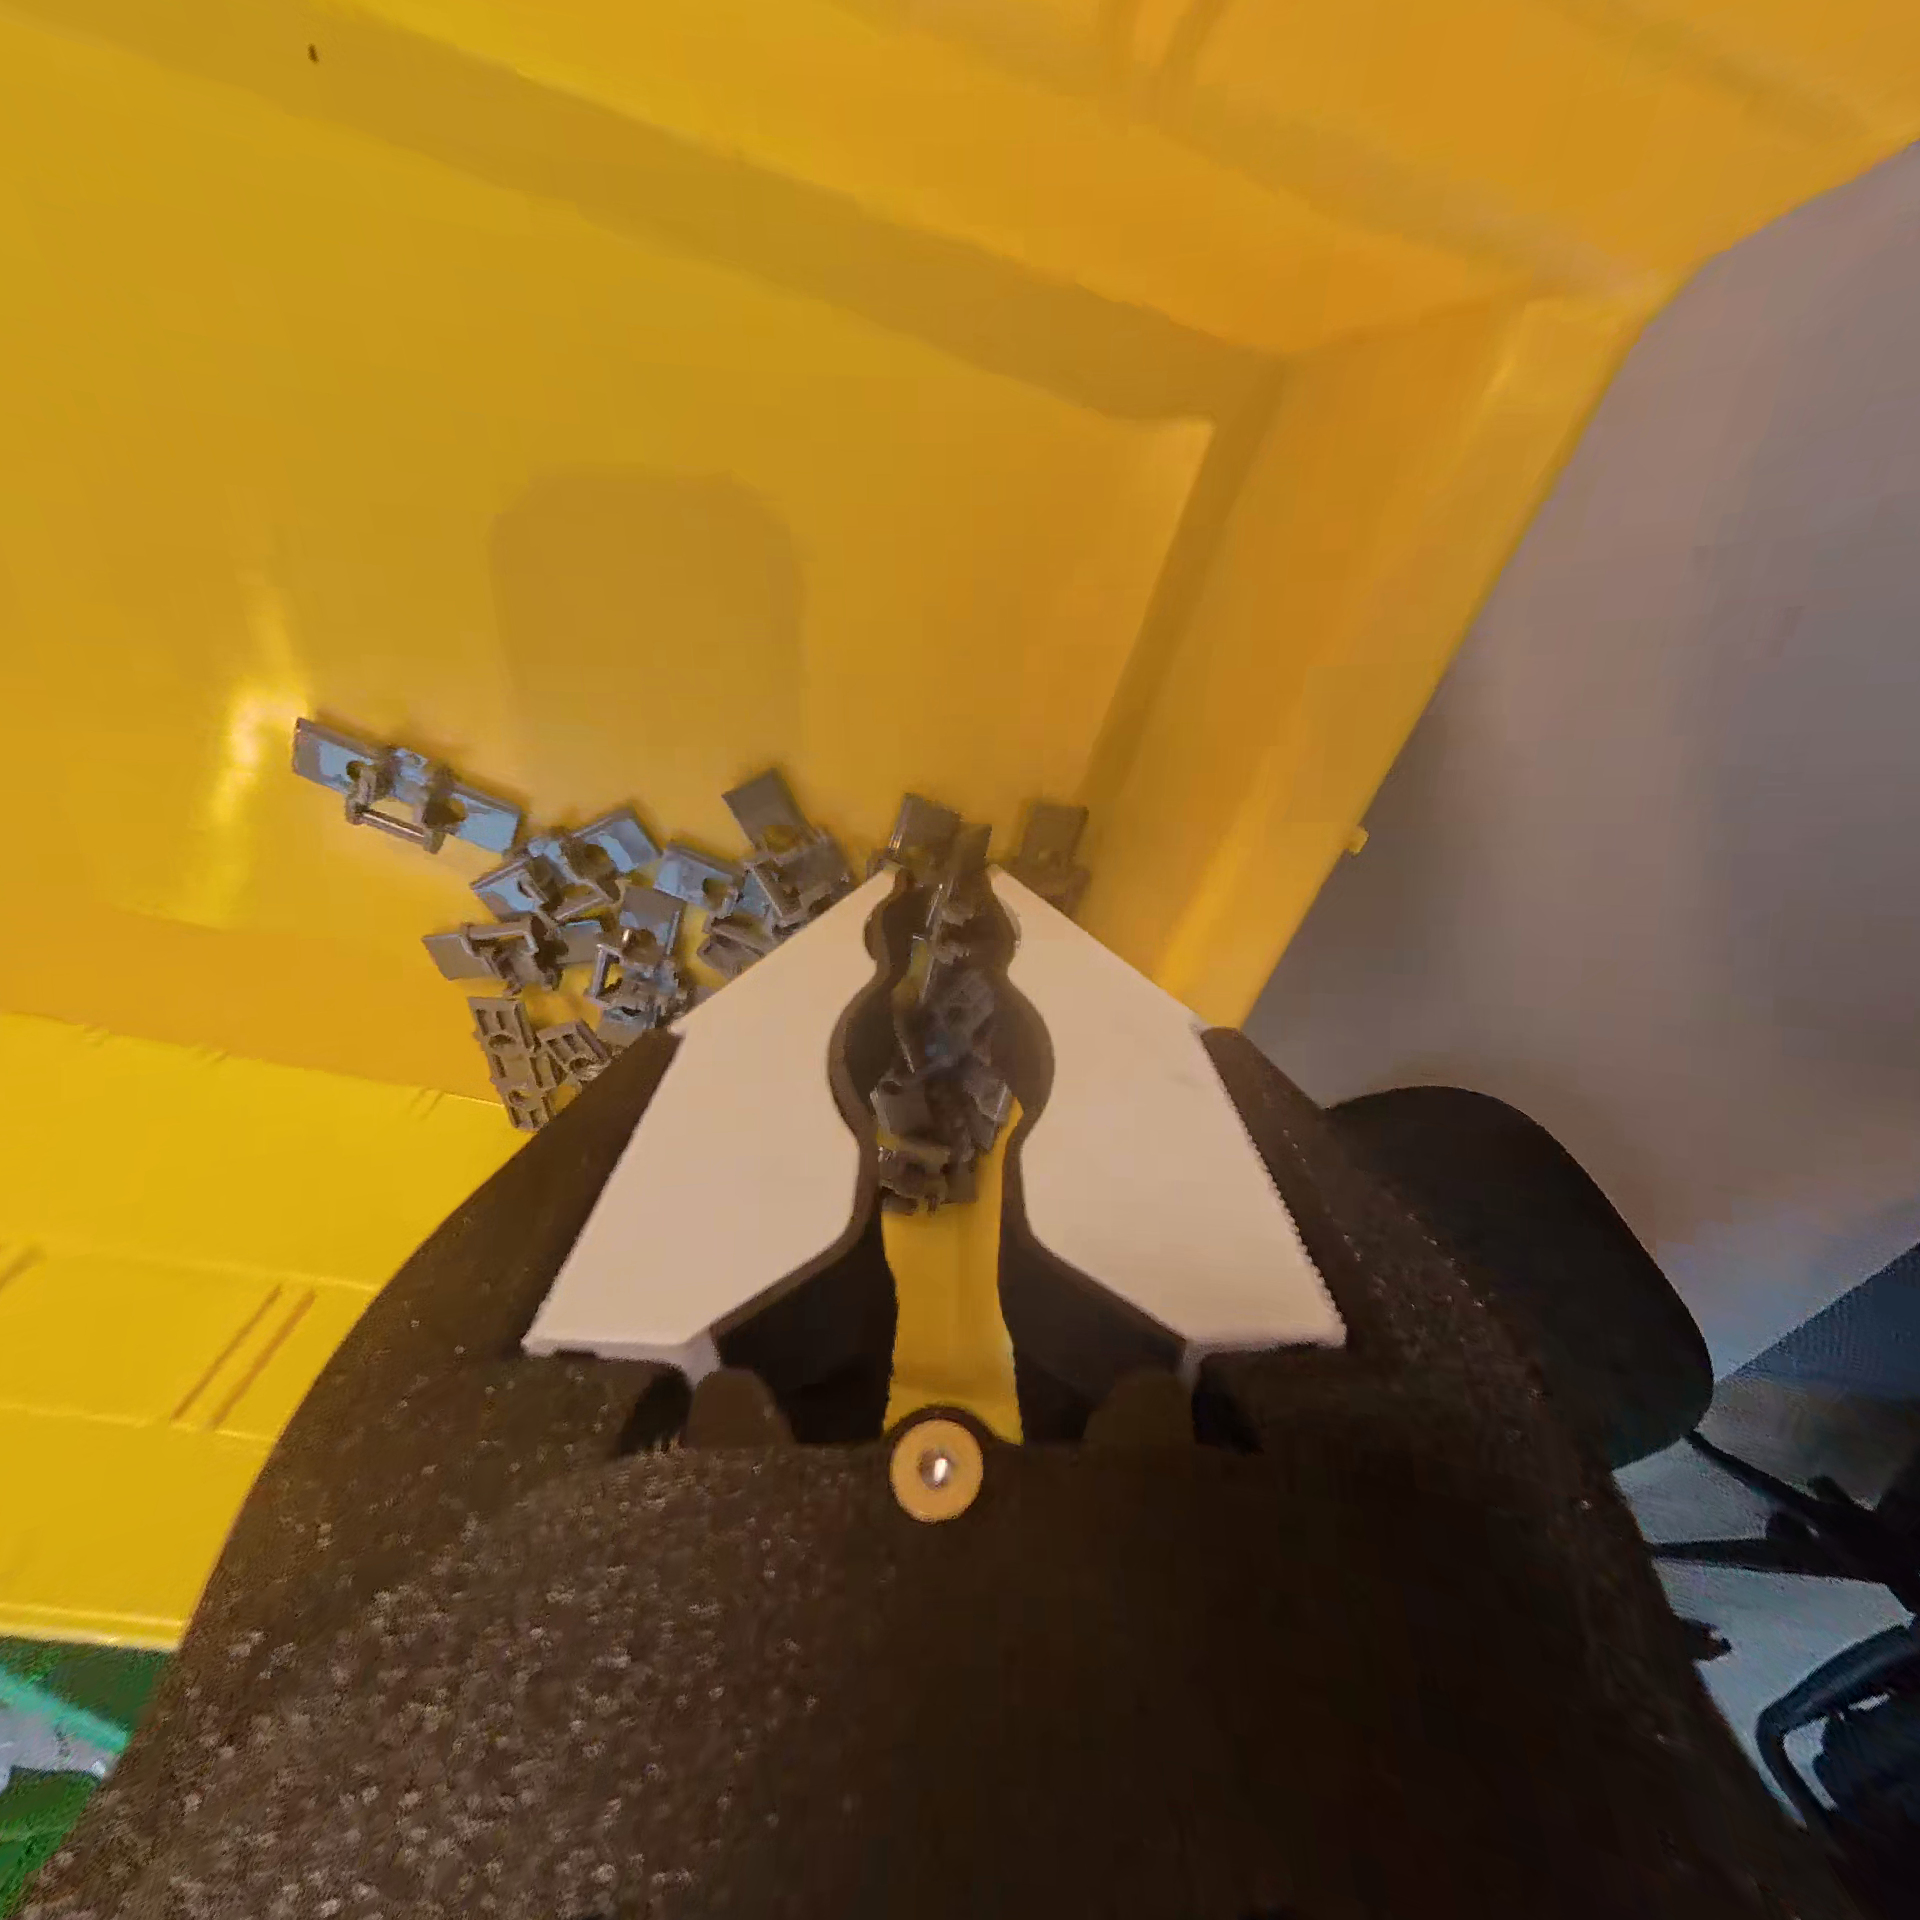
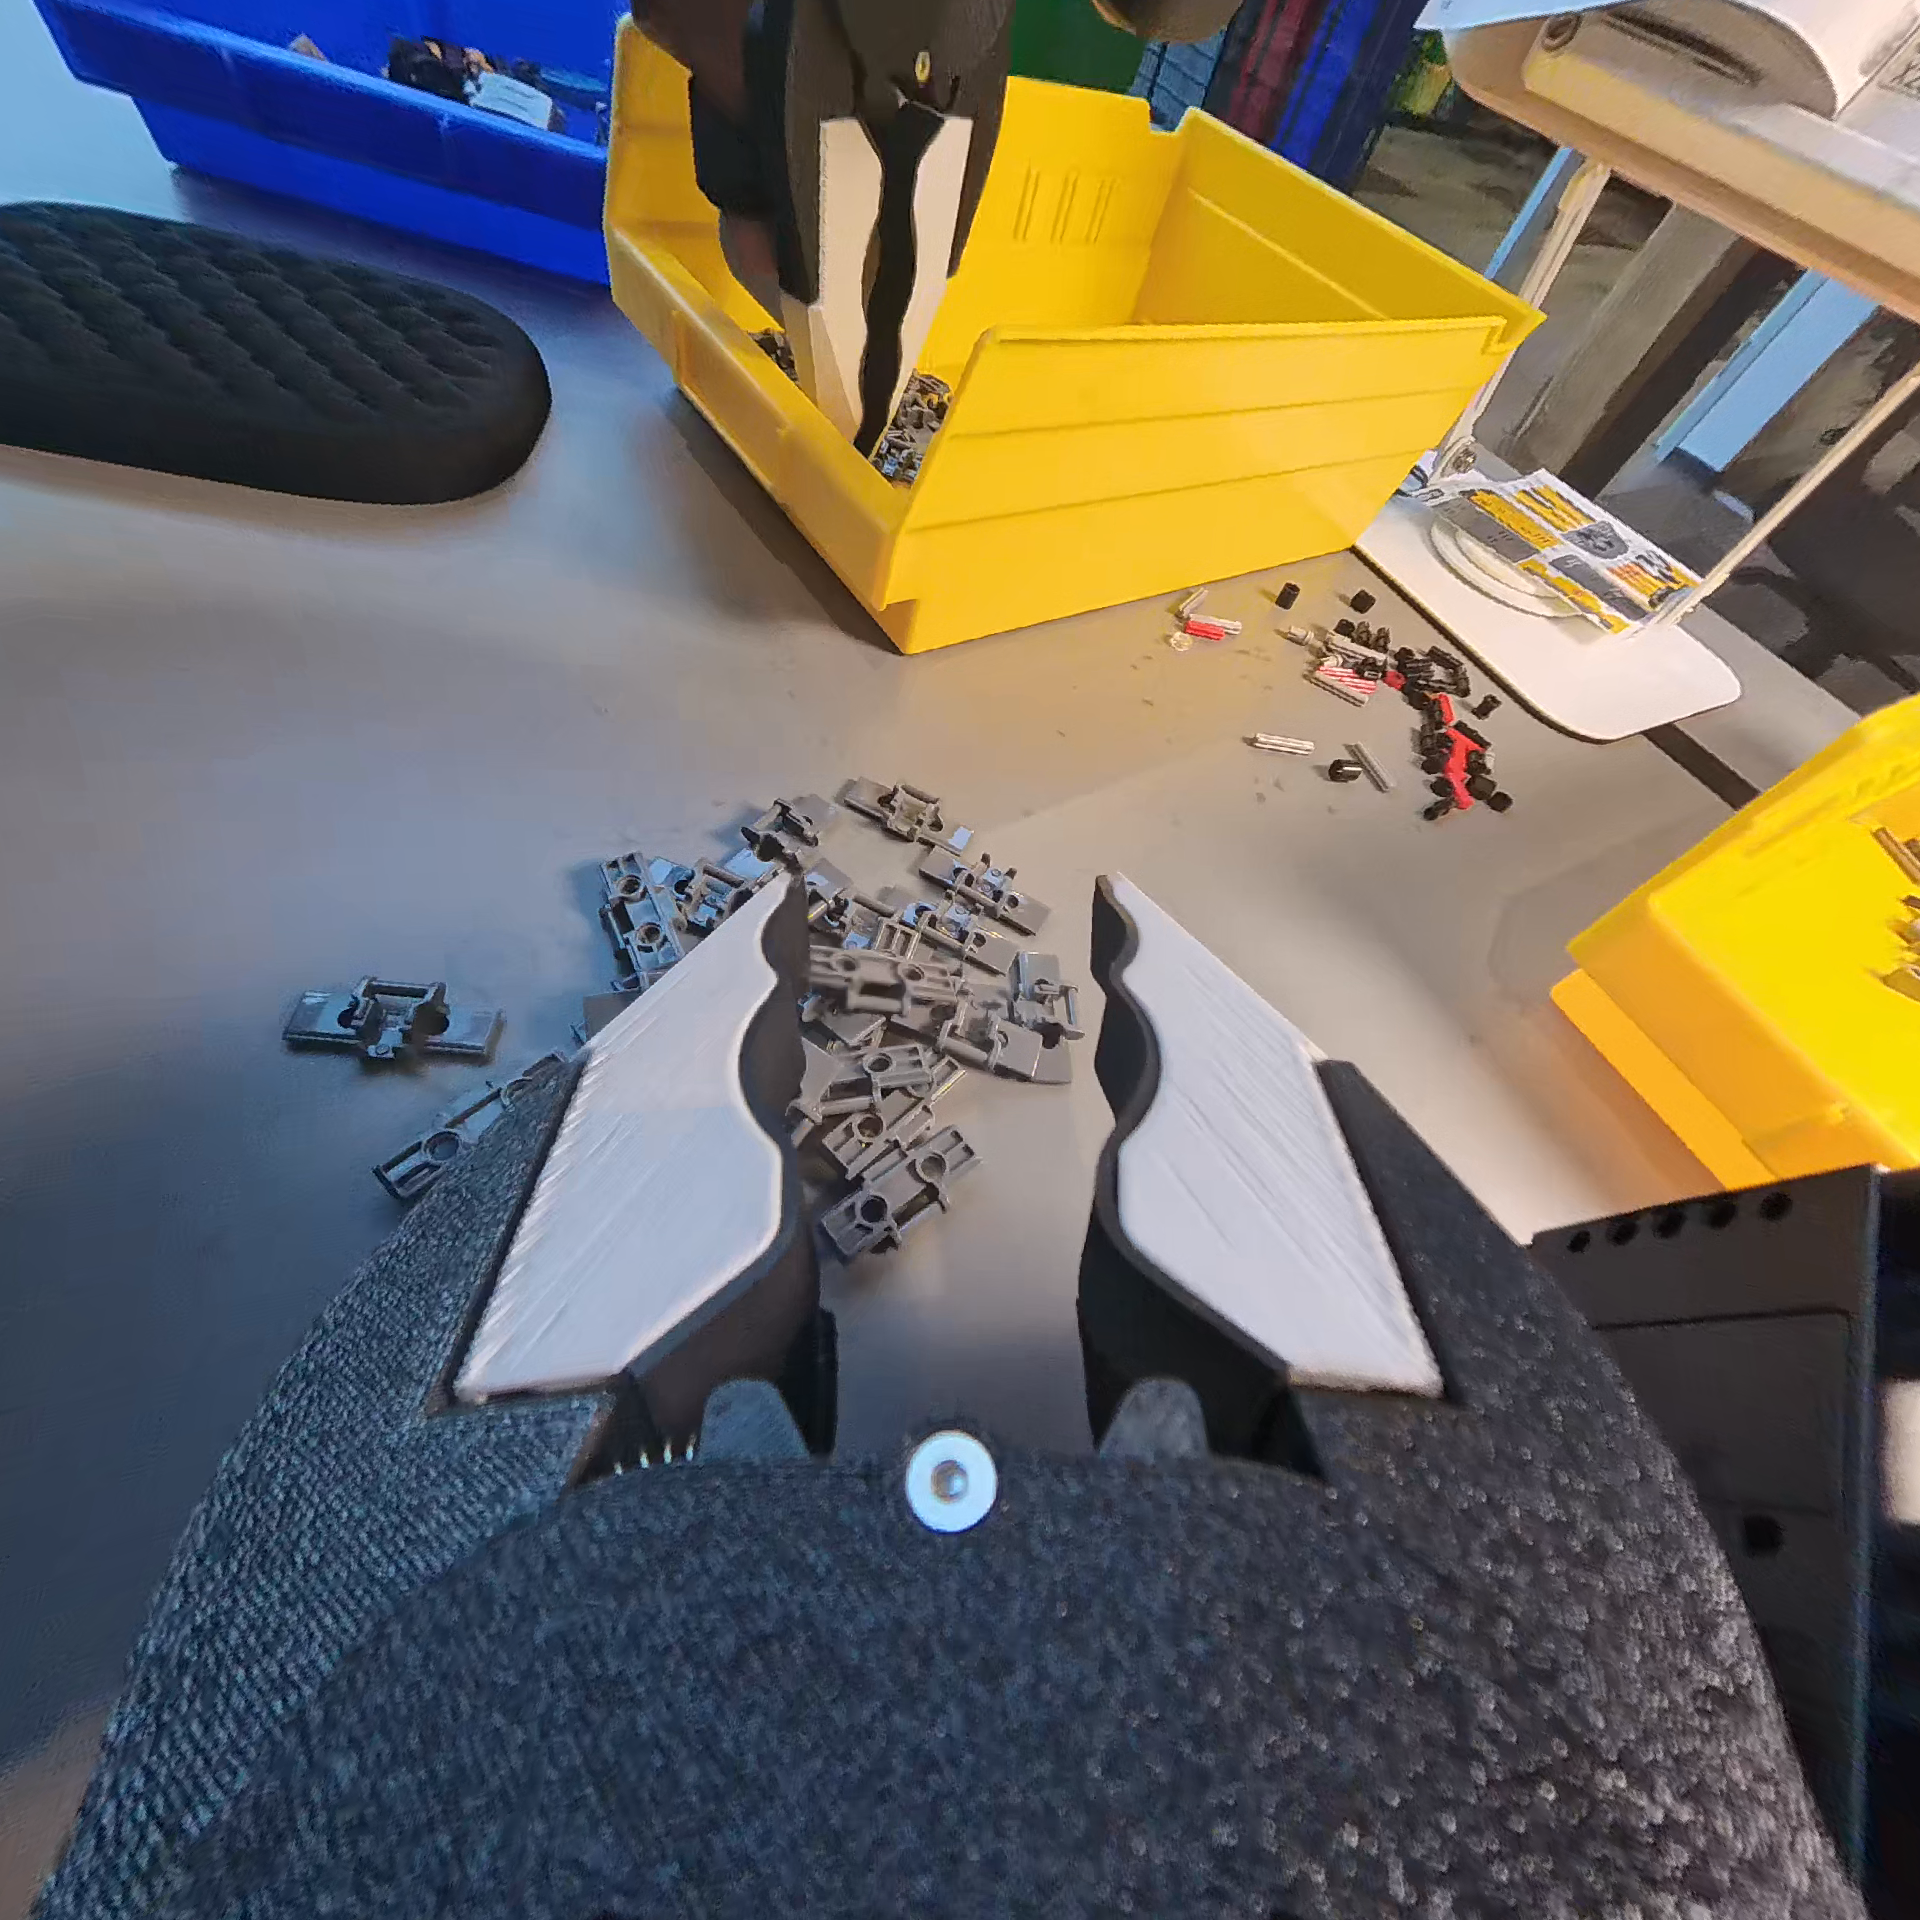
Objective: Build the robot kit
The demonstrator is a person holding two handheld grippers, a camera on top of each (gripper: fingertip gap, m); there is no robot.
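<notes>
My left gripper [image 1: 943, 883] reaches down into a yellow bin [image 1: 623, 364] and is shut on a clump of grey track links [image 1: 940, 1049] in the bin's corner. More grey track links [image 1: 582, 914] lie loose on the bin floor to its left. In the right wrist view the same left gripper [image 2: 868, 426] stands inside the yellow bin [image 2: 1195, 478]. My right gripper [image 2: 951, 899] is open and low over a pile of grey track links [image 2: 894, 1018] on the grey table [image 2: 312, 748]; the pile lies between its fingers. One single link [image 2: 393, 1020] lies apart at the left.
A blue bin [image 2: 343, 114] stands at the back left, a black mesh pad [image 2: 239, 353] in front of it. Small black, red and grey pins [image 2: 1403, 707] are scattered at the right by a white stand base [image 2: 1558, 644]. Another yellow bin [image 2: 1787, 987] and a black box [image 2: 1745, 1351] sit at the right. Tip to tip, the grippers are about 25 cm apart.
</notes>
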